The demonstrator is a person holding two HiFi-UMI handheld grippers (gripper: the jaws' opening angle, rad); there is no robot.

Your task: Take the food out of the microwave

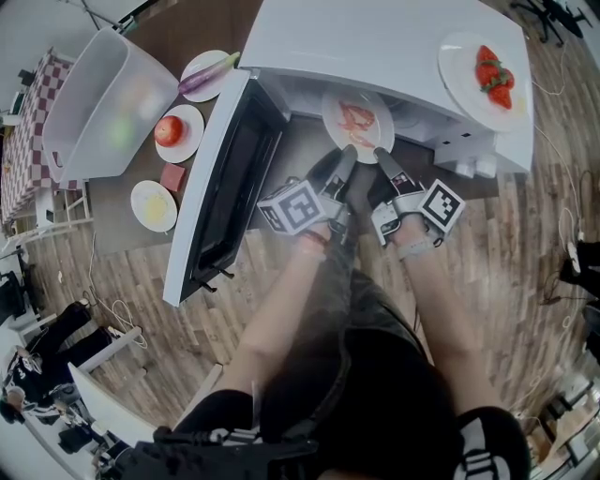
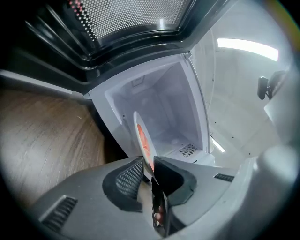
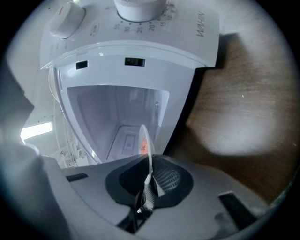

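The right claw pinches the plate, the left claw sits loose around it (one-sided hold could spill food).

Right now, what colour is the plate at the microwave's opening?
White plate, carrying orange-red food; head view shows it best.

The microwave stands on the tabletop, its door swung out toward 7 o'clock. A plate of shrimp lies in its mouth. The plate's near rim sits between the jaws of the left tongs at 7 o'clock and the right tongs at 5 o'clock. A plate of strawberries rests on the microwave's top at 2 o'clock. At 9 o'clock of the door lie an eggplant plate, a tomato plate, a small block and another plate, with a bin outside them.
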